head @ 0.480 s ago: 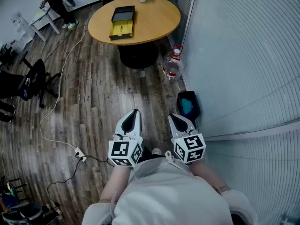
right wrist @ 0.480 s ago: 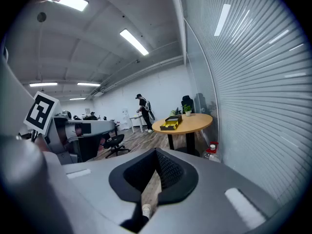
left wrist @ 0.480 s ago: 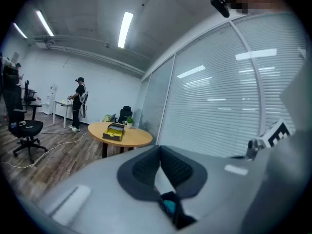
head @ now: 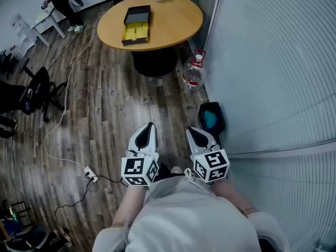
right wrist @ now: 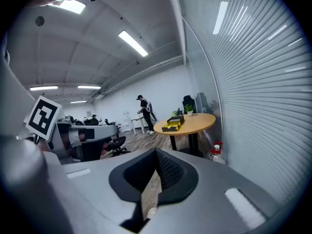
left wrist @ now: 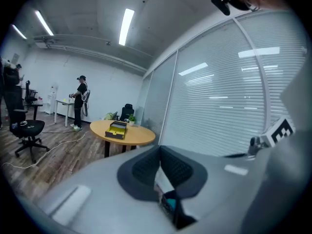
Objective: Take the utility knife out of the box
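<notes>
Box [head: 136, 24] sits far beyond left gripper [head: 150, 126], right gripper [head: 191, 130] (closed, abreast).

1. The left tool [head: 150, 127] is held low ahead of the body and tilted slightly downward. Its jaws are closed, with nothing between them.
2. The right tool [head: 193, 132] is just beside it and parallel, its tips also together and empty.
3. The left forearm [head: 122, 212] and right forearm [head: 231, 192] reach forward.

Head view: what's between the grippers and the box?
Bare wood floor, then the table's near edge under the box, seen in the head view. A water bottle stands right of that line.
</notes>
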